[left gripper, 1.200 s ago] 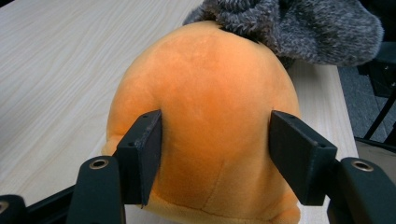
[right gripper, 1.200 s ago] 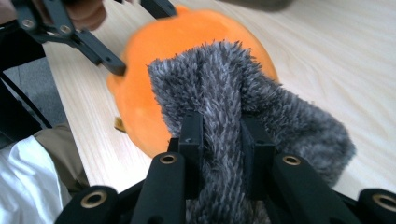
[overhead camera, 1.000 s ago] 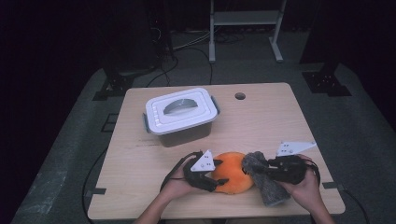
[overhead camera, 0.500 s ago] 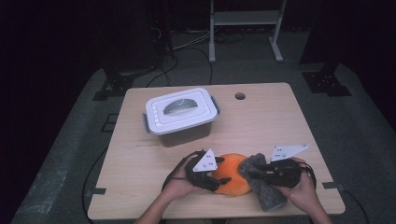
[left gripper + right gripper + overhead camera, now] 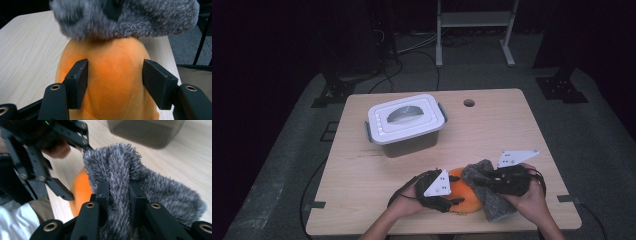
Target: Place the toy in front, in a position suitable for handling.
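An orange plush toy [image 5: 465, 194] lies near the table's front edge, with a grey fuzzy cloth [image 5: 493, 201] draped over its right side. My left gripper [image 5: 456, 201] reaches in from the left. Its jaws have just been closing, and in the left gripper view its pads [image 5: 81, 82] press on both flanks of the orange plush toy [image 5: 115, 62], below the grey cloth [image 5: 150, 22]. My right gripper [image 5: 486, 181] comes from the right. In the right gripper view it [image 5: 118, 192] is shut on a fold of the grey cloth [image 5: 120, 162], beside the orange plush toy [image 5: 81, 187].
A lidded plastic box [image 5: 407, 122] with a white lid stands at the back left of the wooden table [image 5: 512, 125]; its wall [image 5: 147, 130] is close ahead in the right gripper view. A small round hole [image 5: 469, 103] is in the tabletop at the back. The floor around the table is dark.
My right gripper has edged a little to the left with the grey cloth. The left hand has stayed where it was.
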`<action>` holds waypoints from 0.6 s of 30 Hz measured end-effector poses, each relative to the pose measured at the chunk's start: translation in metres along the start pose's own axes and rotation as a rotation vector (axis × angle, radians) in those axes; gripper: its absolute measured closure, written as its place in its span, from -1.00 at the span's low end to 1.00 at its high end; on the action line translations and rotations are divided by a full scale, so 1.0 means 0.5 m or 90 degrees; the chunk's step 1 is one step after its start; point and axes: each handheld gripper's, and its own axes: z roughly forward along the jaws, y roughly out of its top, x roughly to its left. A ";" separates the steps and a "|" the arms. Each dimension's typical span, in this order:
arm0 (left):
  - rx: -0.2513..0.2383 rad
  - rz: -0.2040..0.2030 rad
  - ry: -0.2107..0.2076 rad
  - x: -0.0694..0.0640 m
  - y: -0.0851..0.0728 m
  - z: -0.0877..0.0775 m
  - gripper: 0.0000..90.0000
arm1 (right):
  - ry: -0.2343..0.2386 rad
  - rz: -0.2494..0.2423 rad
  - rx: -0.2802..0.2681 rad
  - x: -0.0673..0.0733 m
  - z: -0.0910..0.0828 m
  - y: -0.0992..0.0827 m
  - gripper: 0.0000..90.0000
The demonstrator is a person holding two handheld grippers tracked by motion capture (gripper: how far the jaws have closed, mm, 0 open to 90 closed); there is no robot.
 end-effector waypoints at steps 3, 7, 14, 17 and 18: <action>-0.003 -0.004 -0.001 0.001 -0.002 0.000 -0.14 | 0.015 0.025 -0.003 -0.018 0.001 -0.017 0.63; -0.001 -0.004 0.000 0.000 -0.001 0.000 -0.14 | 0.003 0.052 0.004 -0.043 -0.017 -0.041 0.62; -0.022 -0.005 -0.023 -0.004 0.003 0.005 -0.11 | 0.005 0.048 -0.036 -0.033 -0.035 -0.025 0.63; -0.023 0.008 -0.028 -0.008 0.004 0.005 -0.10 | 0.004 0.032 -0.040 -0.016 -0.020 -0.001 0.62; -0.025 0.008 -0.029 -0.009 0.004 0.004 -0.10 | -0.002 0.026 -0.031 -0.014 -0.013 0.002 0.62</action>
